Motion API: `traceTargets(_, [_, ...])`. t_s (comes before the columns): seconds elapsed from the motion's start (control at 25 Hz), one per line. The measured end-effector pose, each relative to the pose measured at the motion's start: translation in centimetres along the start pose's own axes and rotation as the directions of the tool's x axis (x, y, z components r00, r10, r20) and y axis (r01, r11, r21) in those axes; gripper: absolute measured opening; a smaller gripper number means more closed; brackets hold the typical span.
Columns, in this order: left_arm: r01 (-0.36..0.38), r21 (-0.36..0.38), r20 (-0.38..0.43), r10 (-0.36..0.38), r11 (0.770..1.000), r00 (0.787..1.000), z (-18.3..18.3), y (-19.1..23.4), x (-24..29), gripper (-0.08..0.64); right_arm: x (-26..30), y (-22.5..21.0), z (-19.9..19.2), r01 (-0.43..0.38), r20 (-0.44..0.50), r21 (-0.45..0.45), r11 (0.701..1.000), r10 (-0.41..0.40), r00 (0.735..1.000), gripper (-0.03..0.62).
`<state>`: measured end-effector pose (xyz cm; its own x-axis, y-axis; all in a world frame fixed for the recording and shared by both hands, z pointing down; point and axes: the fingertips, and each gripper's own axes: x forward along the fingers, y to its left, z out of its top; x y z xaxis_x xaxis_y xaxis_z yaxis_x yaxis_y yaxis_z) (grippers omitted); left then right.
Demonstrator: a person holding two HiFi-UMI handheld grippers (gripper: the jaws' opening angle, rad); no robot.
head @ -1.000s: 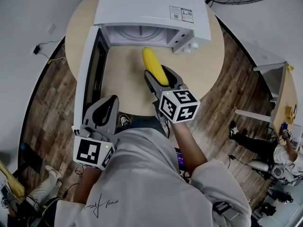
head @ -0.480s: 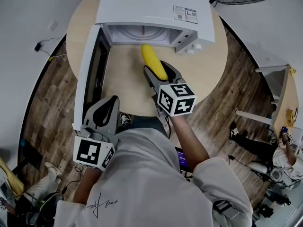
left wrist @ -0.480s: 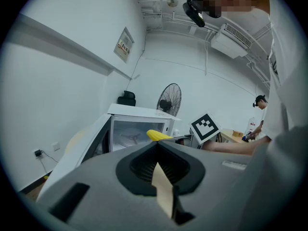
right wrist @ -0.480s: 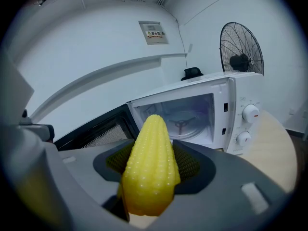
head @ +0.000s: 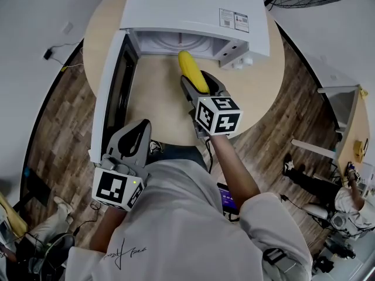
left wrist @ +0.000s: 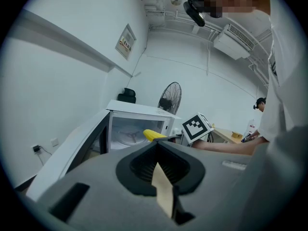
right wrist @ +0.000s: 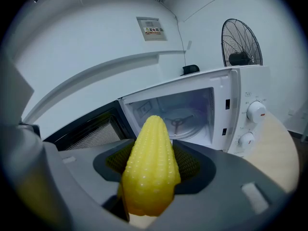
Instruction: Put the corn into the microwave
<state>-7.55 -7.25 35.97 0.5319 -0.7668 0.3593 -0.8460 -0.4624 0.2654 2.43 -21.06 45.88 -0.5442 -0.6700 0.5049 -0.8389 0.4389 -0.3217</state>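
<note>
The corn [right wrist: 150, 170] looks light and stiff, with a glossy, bumpy skin. Being round and tapered, it probably tends to roll or slide forward out of a loose pinch, so the thick lower half is the sensible place to hold it, with the narrow tip left free to lead. That is how it sits now: the right tool [right wrist: 151, 163] is clamped on the butt end, a ribbed pad on either side, and the tip points at the open microwave [right wrist: 240, 105], straight toward the glass turntable [right wrist: 179, 122]. From the head view the corn [head: 191, 70] is held in the air above the round surface [head: 155, 107], and its tip is just at the mouth of the cavity — not yet inside, as far as can be judged. The left tool [head: 133, 140] hangs low by the person's body, near the lower end of the swung-open door [head: 111, 81], with its jaws pressed together on nothing. Compared with a second ago, the right tool [head: 202, 86] has moved forward and slightly right, so the open stretch between the corn's tip and the oven's front edge has closed — the left tool has barely shifted.
</note>
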Motion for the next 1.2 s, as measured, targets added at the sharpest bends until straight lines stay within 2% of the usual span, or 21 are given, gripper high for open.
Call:
traceTargets(0.2, [-0.009, -0.004, -0.006, 0.009, 1.0, 1.0, -0.2, 0.2, 0.2, -0.011, 1.2, -0.7, -0.1, 0.006, -0.01, -0.001, 1.0, -0.006, 1.0, 0.261])
traceTargets(0.56, [-0.034, 0.036, -0.023, 0.034, 0.999, 0.999, -0.2, 0.5, 0.3, -0.011, 3.2, -1.9, 0.4, 0.018, -0.016, 0.004, 1.0, -0.018, 1.0, 0.261])
traceTargets(1.2, [-0.07, 0.012, -0.045, 0.07, 0.997, 0.997, -0.5, 1.5, 1.0, -0.011, 7.4, -3.9, 0.6, 0.029, -0.05, -0.042, 0.999, -0.031, 0.998, 0.259])
